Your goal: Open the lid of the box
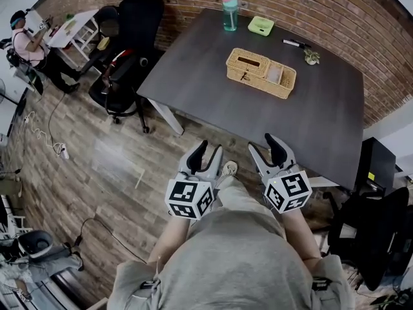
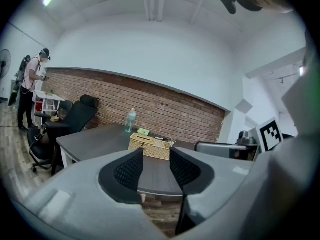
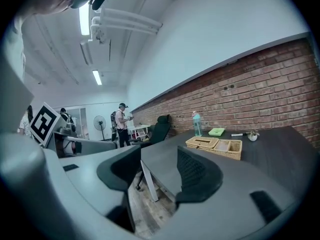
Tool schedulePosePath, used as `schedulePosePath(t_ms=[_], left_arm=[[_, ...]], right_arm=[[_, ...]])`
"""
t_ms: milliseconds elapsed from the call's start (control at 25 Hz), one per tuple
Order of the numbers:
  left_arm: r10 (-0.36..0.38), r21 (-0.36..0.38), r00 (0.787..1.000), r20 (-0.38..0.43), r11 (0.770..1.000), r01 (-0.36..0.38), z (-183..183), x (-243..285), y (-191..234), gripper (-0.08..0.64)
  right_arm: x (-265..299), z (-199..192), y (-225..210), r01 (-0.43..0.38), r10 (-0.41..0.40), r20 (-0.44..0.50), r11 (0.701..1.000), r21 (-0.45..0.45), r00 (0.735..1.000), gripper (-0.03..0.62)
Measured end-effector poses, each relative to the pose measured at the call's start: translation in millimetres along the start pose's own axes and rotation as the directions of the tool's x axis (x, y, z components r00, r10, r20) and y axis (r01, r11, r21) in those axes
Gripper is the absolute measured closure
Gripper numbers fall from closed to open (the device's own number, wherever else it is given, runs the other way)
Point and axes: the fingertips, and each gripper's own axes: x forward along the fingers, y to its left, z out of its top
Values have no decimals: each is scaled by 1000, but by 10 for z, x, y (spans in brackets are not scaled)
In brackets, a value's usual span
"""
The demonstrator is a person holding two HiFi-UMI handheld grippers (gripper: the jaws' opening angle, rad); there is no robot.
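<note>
While both claws hang close to the body, short of the surface (image 1: 206,82), the left claw (image 1: 206,152) and right claw (image 1: 268,148) are released, with nothing between the jaws. The box (image 1: 261,72) sits toward the far side of the surface, its lid (image 1: 247,61) on the left half, apparently shut. Risk: the wicker looks light, so a one-sided pull on the lid may drag or tip the box unless the other claw steadies it.
</note>
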Motion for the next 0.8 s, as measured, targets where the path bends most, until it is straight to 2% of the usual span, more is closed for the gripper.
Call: schedulePosePath(t_ms=[800], left_arm=[[5,9,1000,-10,1000,-5,549,1295,801,397]], right_arm=[[1298,303,-979,59,-59,-25,998,-6,998,379]])
